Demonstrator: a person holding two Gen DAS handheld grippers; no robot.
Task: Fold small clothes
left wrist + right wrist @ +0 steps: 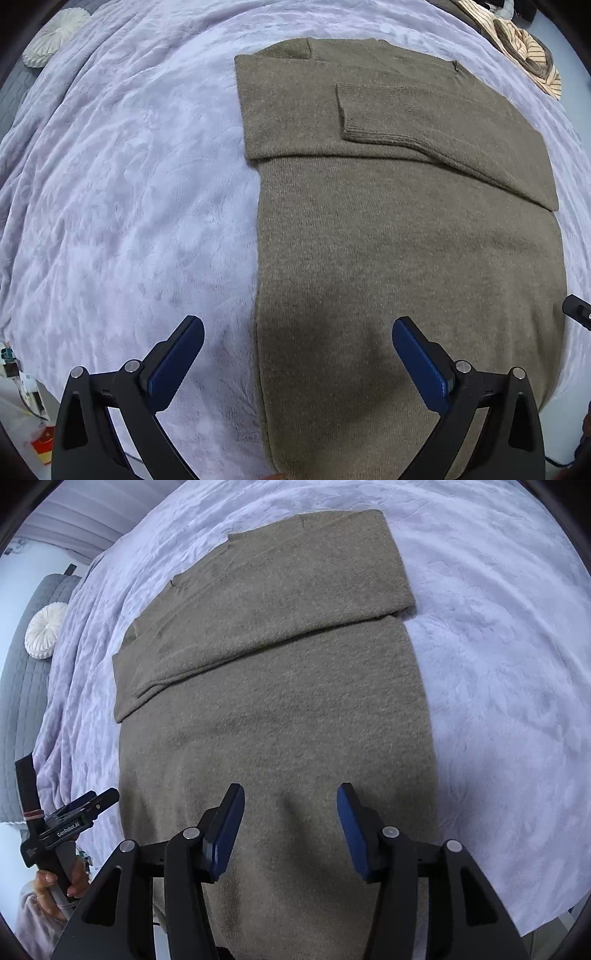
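My left tongs [297,339] gape wide and my right tongs [290,805] stand partly apart, both empty above the near hem of the olive sweater [406,240], which lies half-folded on the lilac bed blanket [129,203] ahead.

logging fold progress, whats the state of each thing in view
sweater: flat on the blanket, sleeves folded in across the top
blanket: spread out, wrinkled
left gripper: open, empty, above the sweater's edge
right gripper: open, empty, above the sweater
round cushion: lying by the blanket's edge
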